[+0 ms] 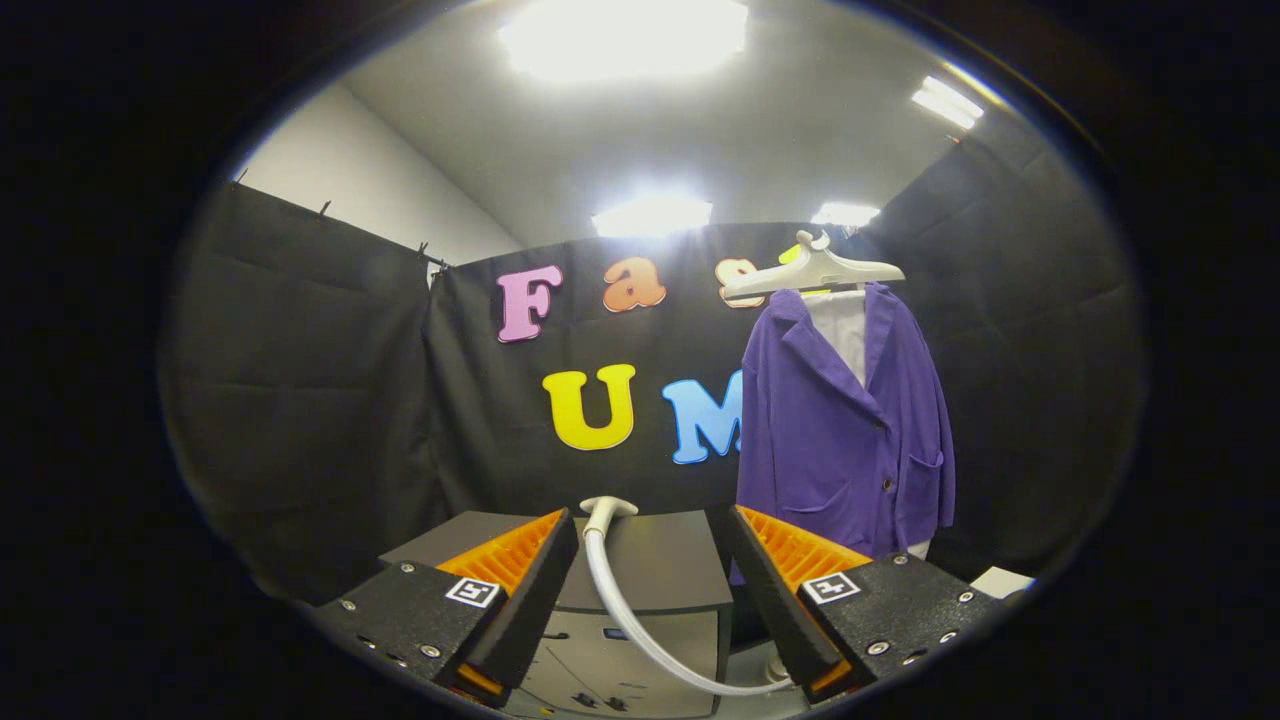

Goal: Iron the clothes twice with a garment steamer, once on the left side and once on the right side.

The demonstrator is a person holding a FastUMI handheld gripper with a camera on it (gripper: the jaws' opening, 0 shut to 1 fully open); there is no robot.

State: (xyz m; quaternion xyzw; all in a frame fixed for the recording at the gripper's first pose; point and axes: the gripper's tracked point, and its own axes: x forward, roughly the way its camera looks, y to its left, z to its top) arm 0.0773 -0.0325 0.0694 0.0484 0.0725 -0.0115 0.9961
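From the gripper view, the gripper (655,590) stands spread and empty, the steamer head (607,507) just ahead between its fingers, hose (640,630) trailing back, while the purple jacket (845,430) hangs beyond, right.

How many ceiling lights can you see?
4. A big light overhead, one above the wall's middle, a smaller one just behind the hanger, and a strip farther right. The hand-held gripper is open around the hose.
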